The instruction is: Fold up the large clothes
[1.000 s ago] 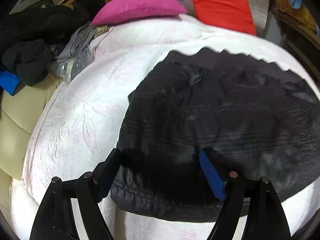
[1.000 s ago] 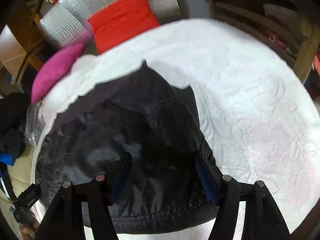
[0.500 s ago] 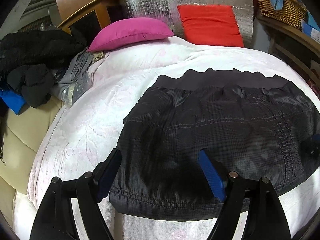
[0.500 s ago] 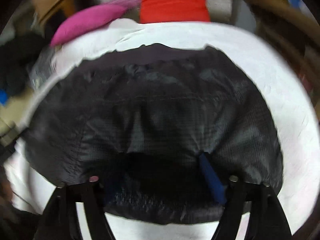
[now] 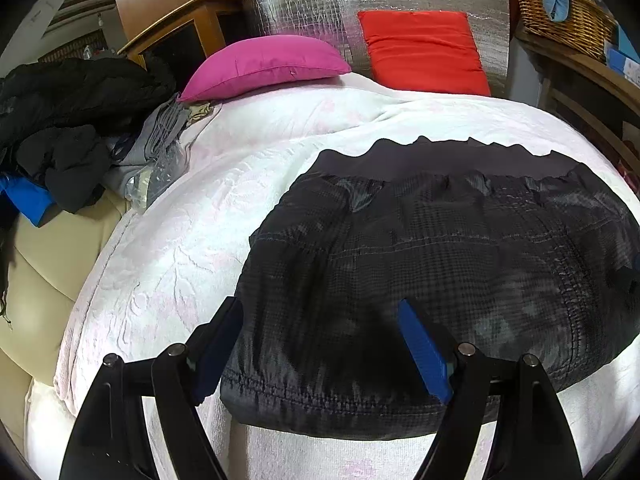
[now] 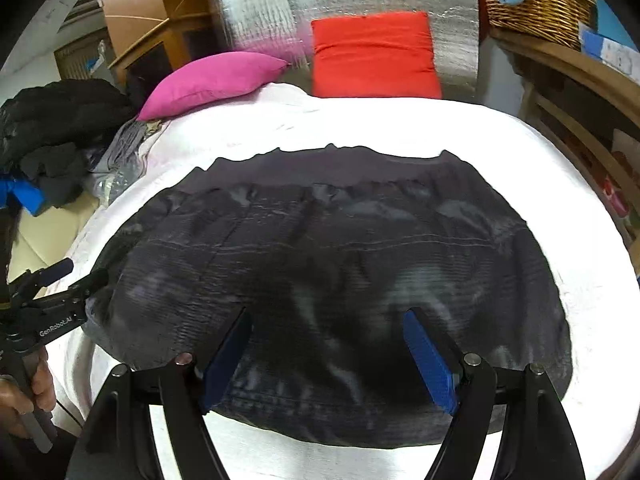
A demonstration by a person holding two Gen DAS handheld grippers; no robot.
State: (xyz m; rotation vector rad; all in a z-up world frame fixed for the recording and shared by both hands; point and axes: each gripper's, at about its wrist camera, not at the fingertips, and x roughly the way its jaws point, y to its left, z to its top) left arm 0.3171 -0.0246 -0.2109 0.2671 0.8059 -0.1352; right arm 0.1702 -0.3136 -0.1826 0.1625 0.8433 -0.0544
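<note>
A pink pillow [image 5: 264, 64] and red cushion [image 5: 422, 50] are lying at twelve o'clock on the white bed [image 5: 168, 248]; a wicker basket [image 5: 560, 12] is sitting at two o'clock.

Each view looks forward and steeply downward along its own gripper's two fingers, which frame the lower edge. The left wrist view sits close above the near left corner of the folded dark garment [image 5: 420, 264] on the white bedspread [image 5: 168, 248]. The right wrist view sits close above the garment's near edge, nearer its middle, and catches the left gripper [image 6: 80, 278] at its left margin. Both face the far pink cushion [image 5: 264, 64], red cushion [image 5: 420, 50] and wicker basket [image 5: 560, 12], and share these.
</note>
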